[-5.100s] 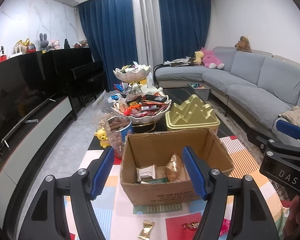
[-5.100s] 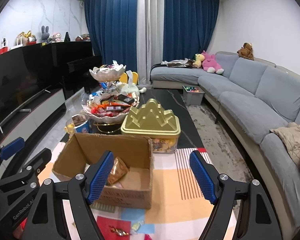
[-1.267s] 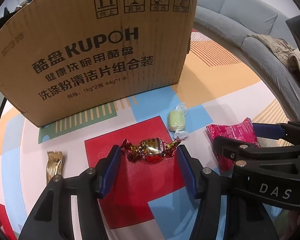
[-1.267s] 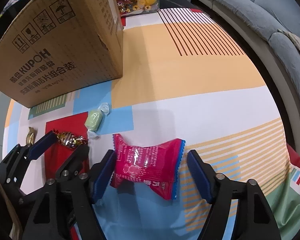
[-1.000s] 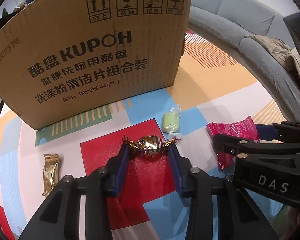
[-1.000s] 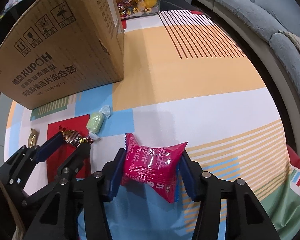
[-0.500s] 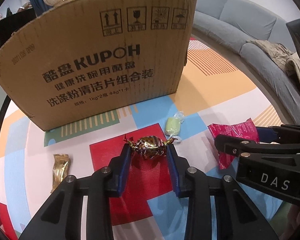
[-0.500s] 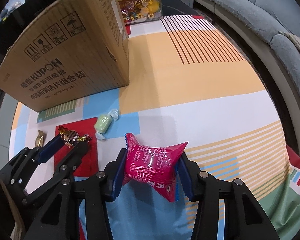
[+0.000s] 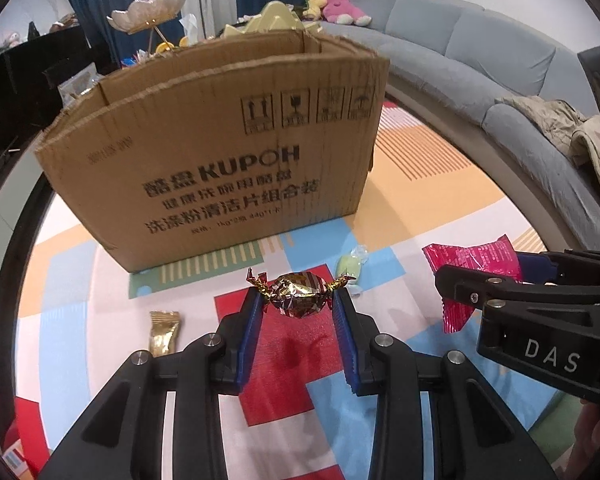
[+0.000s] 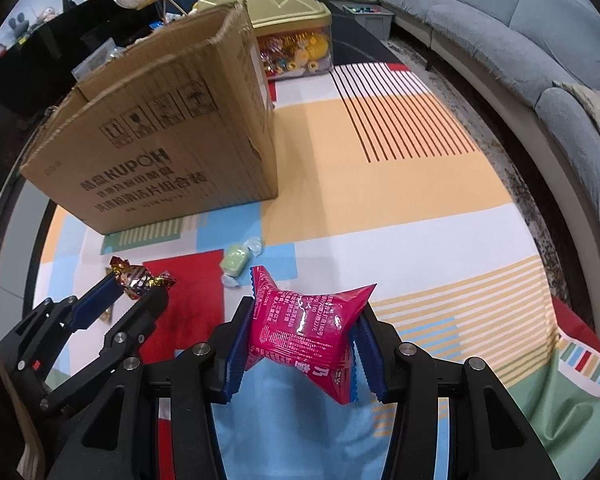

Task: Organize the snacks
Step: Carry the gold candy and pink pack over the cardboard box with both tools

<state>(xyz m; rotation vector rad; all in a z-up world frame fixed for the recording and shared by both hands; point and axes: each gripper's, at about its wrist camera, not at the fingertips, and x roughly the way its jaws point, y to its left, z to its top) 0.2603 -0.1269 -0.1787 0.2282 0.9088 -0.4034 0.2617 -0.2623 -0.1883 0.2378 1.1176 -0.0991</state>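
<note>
Wafer (image 9: 163,333) lies leftmost on the counter (image 10: 400,184), then left tongs (image 9: 297,300) pinch a foil candy (image 9: 298,295) above it, perhaps lifted clear, a green sweet (image 10: 235,260) between, right tongs (image 10: 302,330) clamping a pink packet (image 10: 300,330) before the box (image 9: 220,160).

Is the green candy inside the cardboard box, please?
No, the green candy lies on the mat in front of the box.

Bright, even indoor light. Strong fisheye bending, with black corners around both views. Soft shadows fall on the patterned surface (image 9: 440,184). The printed cardboard box (image 9: 220,160) looks slightly blurred; foil candy (image 9: 298,295) glints.
</note>
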